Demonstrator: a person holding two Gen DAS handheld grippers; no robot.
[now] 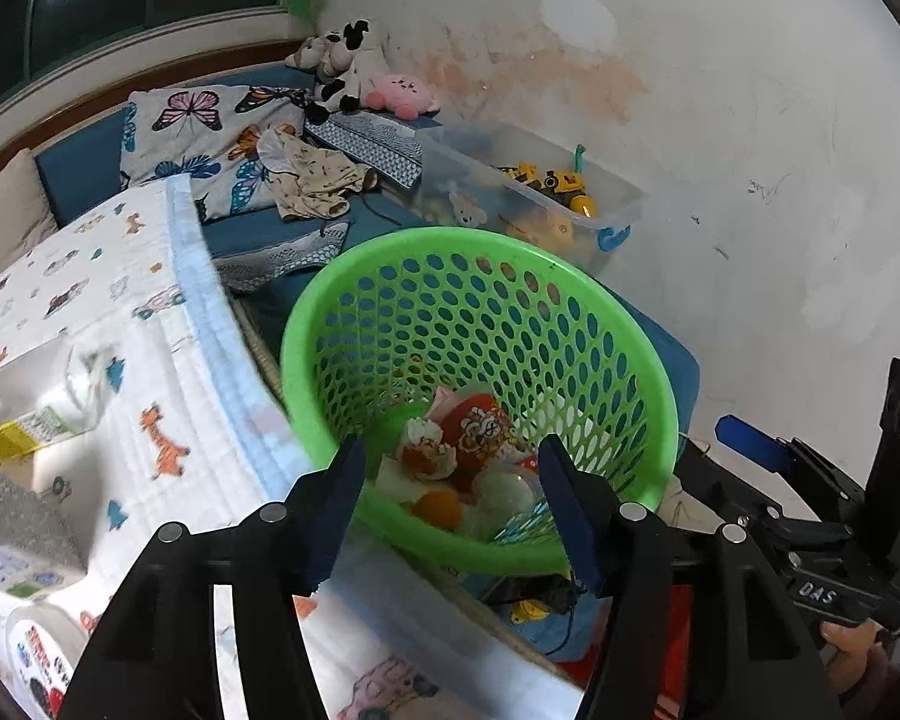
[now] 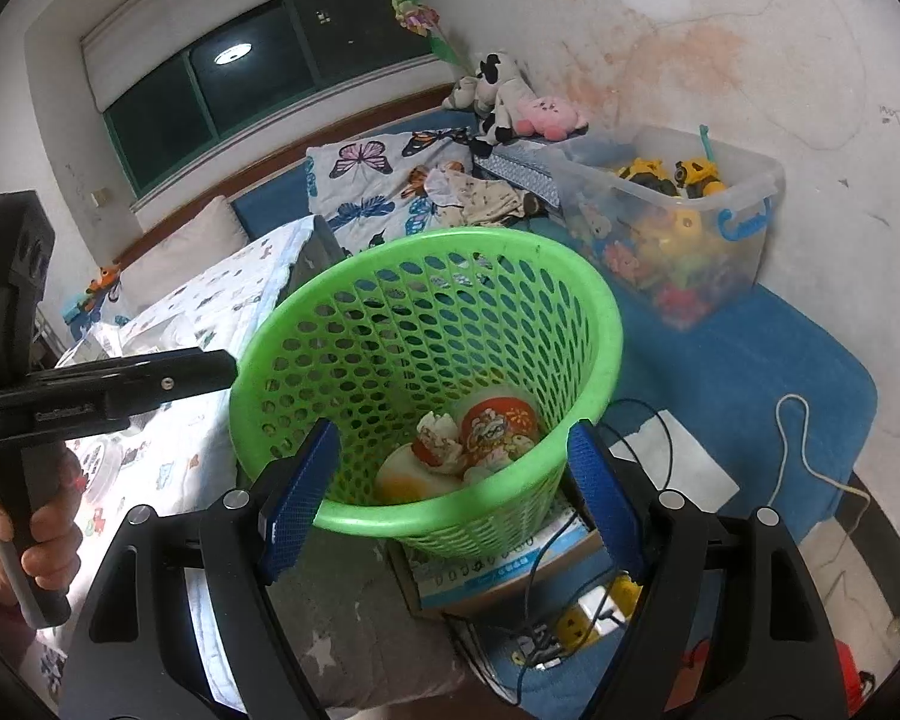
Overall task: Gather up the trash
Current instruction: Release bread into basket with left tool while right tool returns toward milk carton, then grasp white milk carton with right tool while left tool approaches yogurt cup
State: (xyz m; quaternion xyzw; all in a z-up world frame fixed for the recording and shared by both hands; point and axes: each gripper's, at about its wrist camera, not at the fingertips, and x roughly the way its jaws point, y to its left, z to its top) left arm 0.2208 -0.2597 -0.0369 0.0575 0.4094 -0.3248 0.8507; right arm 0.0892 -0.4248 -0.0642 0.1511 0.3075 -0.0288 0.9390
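Observation:
A green perforated basket (image 1: pixel 570 324) stands on the bed edge; it also shows in the right wrist view (image 2: pixel 342 324). Inside lie a red printed wrapper (image 1: pixel 486 426), crumpled white paper (image 1: pixel 423 450), an orange ball (image 1: pixel 438 507) and a red printed cup (image 2: pixel 498 423). My left gripper (image 1: pixel 450 510) is open and empty over the basket's near rim. My right gripper (image 2: pixel 450 492) is open and empty, its jaws on either side of the near rim. A white packet with a yellow label (image 1: pixel 24 414) lies on the printed blanket at left.
A clear plastic bin of toys (image 2: pixel 690 216) stands by the stained wall. Plush toys (image 1: pixel 354 66), a butterfly pillow (image 1: pixel 198 132) and clothes lie at the back. A cardboard box (image 2: pixel 510 570) and cables (image 2: pixel 648 438) sit under the basket. The blue mattress (image 2: pixel 750 360) extends right.

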